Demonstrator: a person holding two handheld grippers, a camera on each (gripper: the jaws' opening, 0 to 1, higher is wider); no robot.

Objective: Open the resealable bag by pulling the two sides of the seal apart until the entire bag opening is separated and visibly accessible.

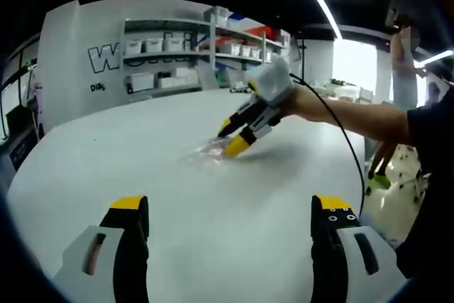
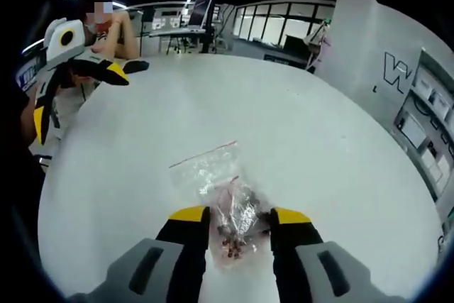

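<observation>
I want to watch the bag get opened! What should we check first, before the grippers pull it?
1. Bag lies flat on the table: ok.
2. Right gripper at the bag, jaws on either side: ok.
3. Right gripper holds one side of the seal: not ok, it is at the other end.
4. Left gripper near the bag: not ok, far back, open.
5. Seal closed: cannot tell.

My left claw [image 1: 230, 214] and right claw [image 2: 240, 219] are grey with black fingers, yellow tips; a black cable [image 1: 340, 129] trails, and my sleeve [image 1: 433, 125] looks dark.
</observation>
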